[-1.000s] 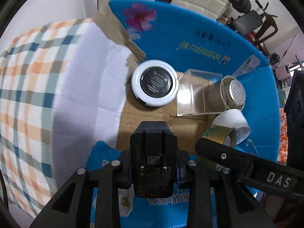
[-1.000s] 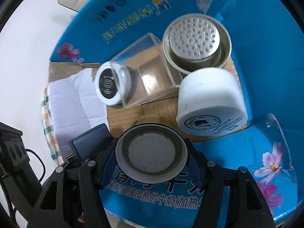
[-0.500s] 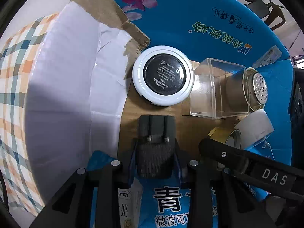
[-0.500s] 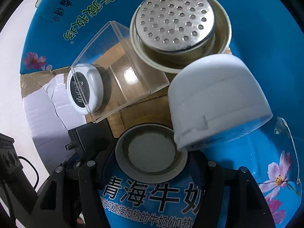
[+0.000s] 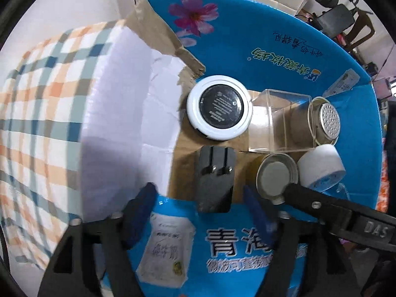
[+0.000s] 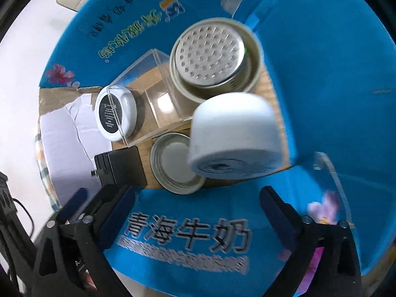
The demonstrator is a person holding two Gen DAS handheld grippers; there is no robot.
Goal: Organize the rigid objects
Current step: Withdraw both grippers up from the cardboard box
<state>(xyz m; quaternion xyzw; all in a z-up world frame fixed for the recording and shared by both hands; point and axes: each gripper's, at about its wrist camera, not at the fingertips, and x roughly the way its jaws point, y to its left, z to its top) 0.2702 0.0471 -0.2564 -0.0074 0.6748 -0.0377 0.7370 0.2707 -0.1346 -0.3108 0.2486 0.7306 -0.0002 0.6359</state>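
**A:** Both loads are out of my fingers since a second ago?

**B:** Yes. From the left wrist: my left gripper (image 5: pixel 198 200) stands spread and empty above the near wall of the blue milk carton box (image 5: pixel 272 57). Its black plug adapter (image 5: pixel 215 175) now lies on the cardboard floor, straight ahead between the fingers, long axis running away from me, prongs pointing toward the white round charger (image 5: pixel 219 111). The metal lid (image 5: pixel 276 174) lies to its right.

**A:** And the right wrist?

**B:** My right gripper (image 6: pixel 198 198) is also wide apart, holding nothing. Its lid (image 6: pixel 174 163) sits face-up just past the wall, ahead and left of centre, partly tucked under the white jar (image 6: pixel 235 136). Behind stand the clear acrylic case (image 6: pixel 148 89) and perforated strainer (image 6: pixel 210 57).

**A:** Which hand goes where?

**B:** I judge each simply lifts clear; the left is nearer the adapter.
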